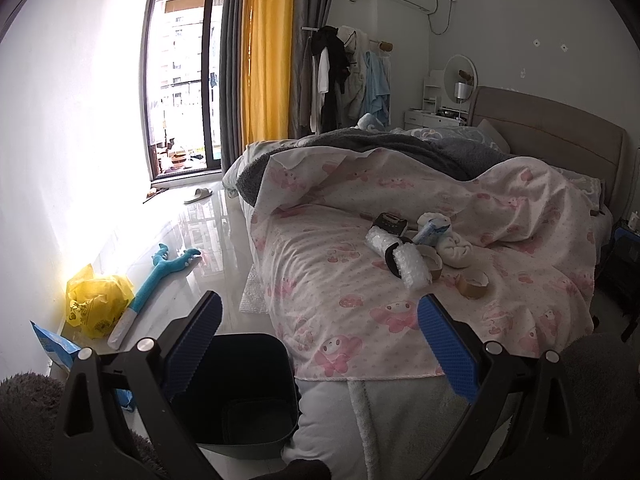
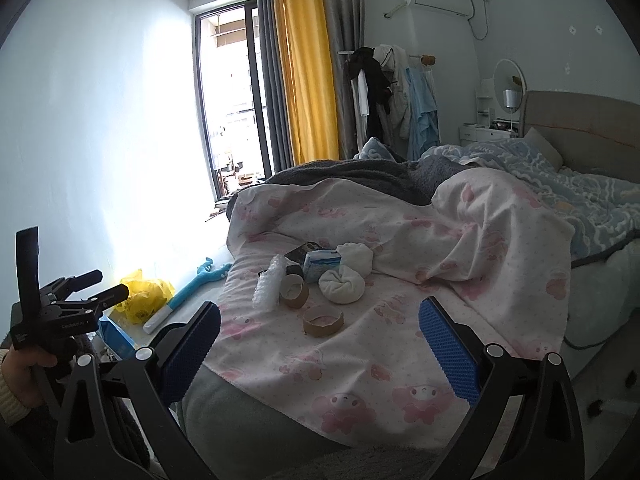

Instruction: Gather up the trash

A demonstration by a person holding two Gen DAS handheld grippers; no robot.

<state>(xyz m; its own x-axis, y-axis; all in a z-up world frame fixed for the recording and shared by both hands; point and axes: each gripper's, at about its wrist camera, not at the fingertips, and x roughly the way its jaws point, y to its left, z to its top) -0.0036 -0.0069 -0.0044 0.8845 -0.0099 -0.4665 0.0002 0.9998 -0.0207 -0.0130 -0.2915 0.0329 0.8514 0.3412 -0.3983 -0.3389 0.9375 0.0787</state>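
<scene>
Cardboard tape cores (image 2: 323,321), bubble wrap (image 2: 269,287) and wadded white tissue (image 2: 341,285) lie clustered on my pink-printed bedspread (image 2: 360,364), well ahead of both tools. My right gripper (image 2: 320,346) hovers level over the bed's foot, jaws spread wide and empty. My left gripper (image 1: 320,344), held in a hand (image 2: 20,372), hangs jaws spread above the dark bin (image 1: 240,392) on the floor.

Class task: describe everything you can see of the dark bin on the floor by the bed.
The bin is a dark, smooth container that looks like plastic, roughly square with rounded corners. It stands upright and open-topped on the glossy floor, close against the bed's corner. What shows of its inside looks bare. The left gripper hovers above it, jaws open, one finger overlapping its rim in view.
</scene>
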